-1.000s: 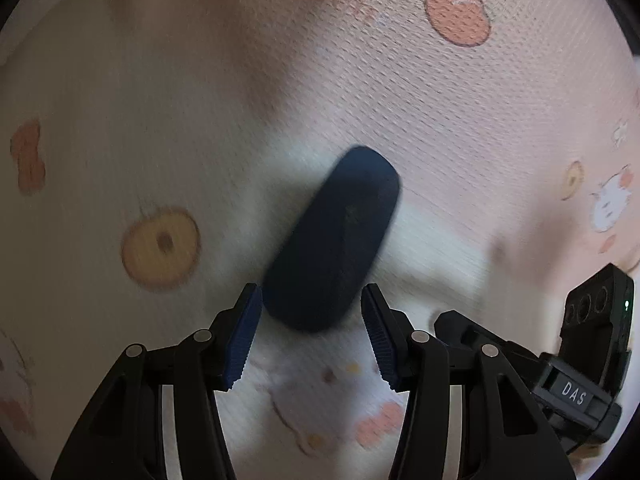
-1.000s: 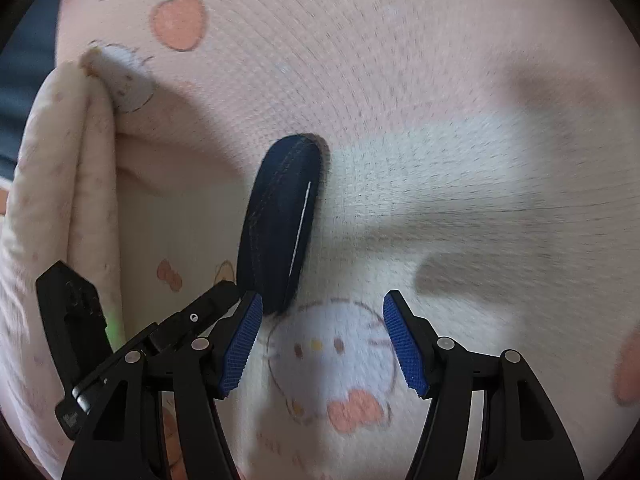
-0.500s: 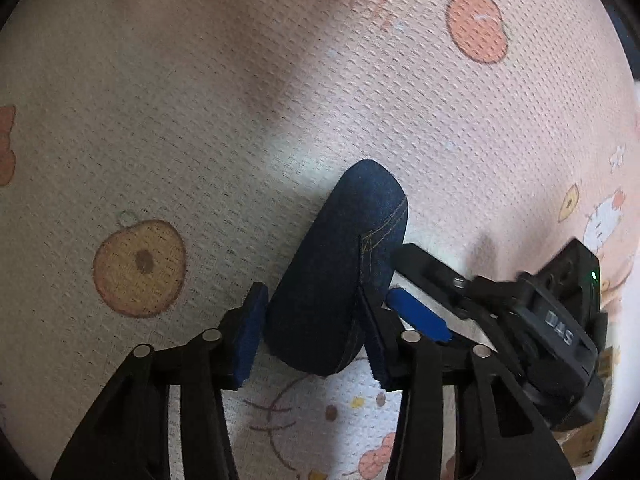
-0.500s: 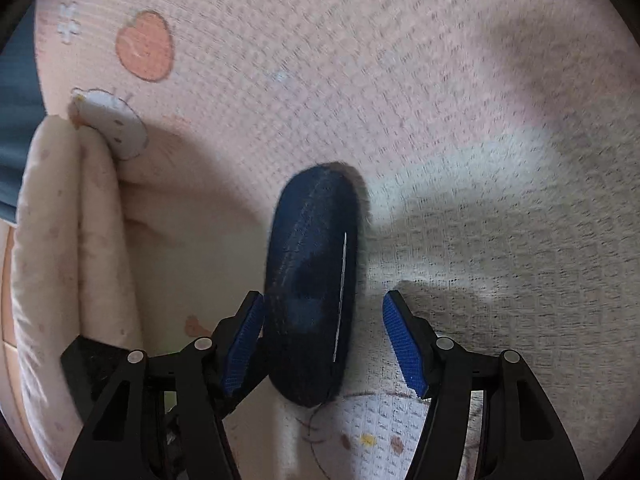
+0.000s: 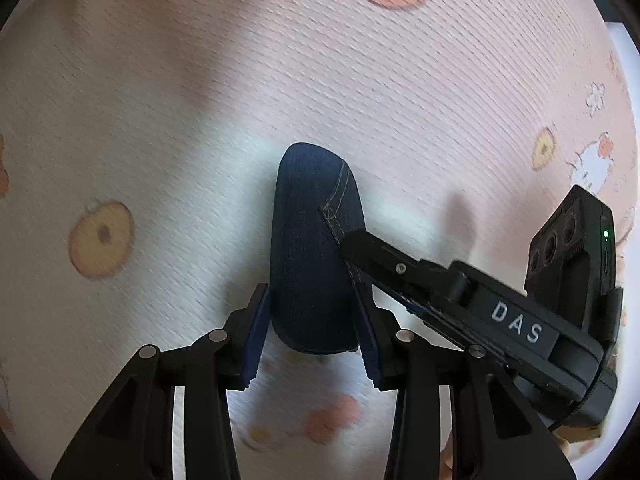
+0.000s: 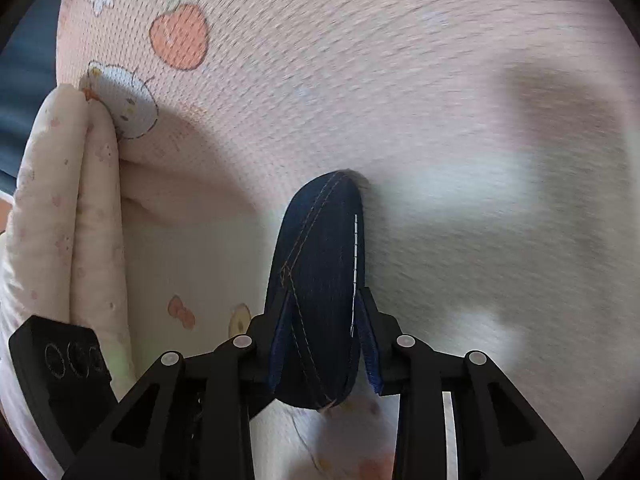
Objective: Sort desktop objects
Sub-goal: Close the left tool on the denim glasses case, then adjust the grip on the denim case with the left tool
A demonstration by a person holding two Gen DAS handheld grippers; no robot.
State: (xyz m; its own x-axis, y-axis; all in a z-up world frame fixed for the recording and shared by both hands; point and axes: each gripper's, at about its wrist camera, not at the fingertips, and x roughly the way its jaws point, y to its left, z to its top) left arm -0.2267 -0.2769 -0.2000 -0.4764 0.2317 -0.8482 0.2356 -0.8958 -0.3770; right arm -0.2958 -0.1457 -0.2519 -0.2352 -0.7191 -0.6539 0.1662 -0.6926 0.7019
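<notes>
On a pink cartoon-print blanket (image 5: 440, 92), the left gripper (image 5: 312, 330) is pinching the near end of a dark denim case (image 5: 312, 248), its jaws having just closed. The right gripper (image 6: 325, 346), jaws also just closed, is clamping the same case's side. A folded blanket edge (image 6: 68, 208) is lying left.

1. The left gripper (image 5: 312, 332) has black angular fingers, silver rivets and ribbed blue pads (image 5: 370, 340).
2. The right gripper (image 6: 324, 344) looks alike; its black body carries white "DAS" lettering and a green light.
</notes>
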